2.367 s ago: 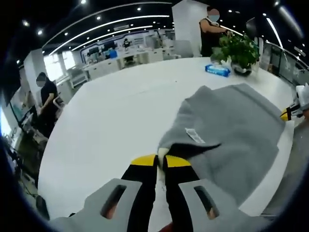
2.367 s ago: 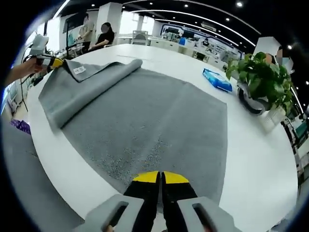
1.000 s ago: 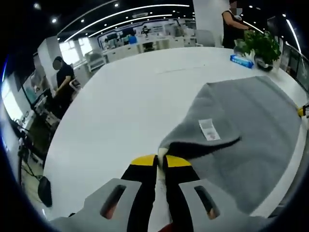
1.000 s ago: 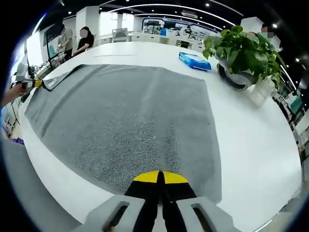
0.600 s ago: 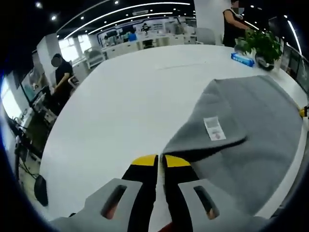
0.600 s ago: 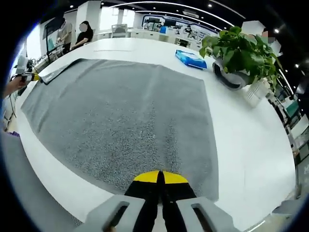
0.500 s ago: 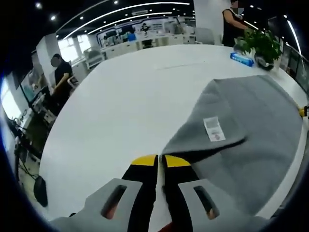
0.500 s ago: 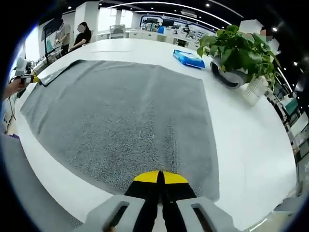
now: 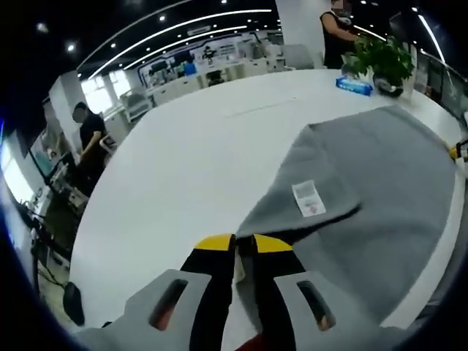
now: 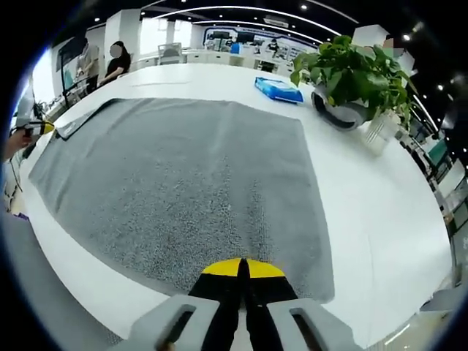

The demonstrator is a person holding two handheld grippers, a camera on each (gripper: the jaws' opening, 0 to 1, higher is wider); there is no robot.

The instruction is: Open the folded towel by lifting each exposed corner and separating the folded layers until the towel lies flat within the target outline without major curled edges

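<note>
On the white worktop [image 10: 380, 197] the grey towel [image 10: 183, 183] spreads ahead; left gripper [image 9: 243, 245] pinches its curled near corner, right gripper [image 10: 243, 269] the opposite corner.

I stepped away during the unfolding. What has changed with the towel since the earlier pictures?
The towel's folded-over flap has been pulled open toward the left gripper, so it now lies nearly flat, with only that corner still turned over, label up. Both grippers stay shut on their corners; the plant and blue pack are unmoved.
</note>
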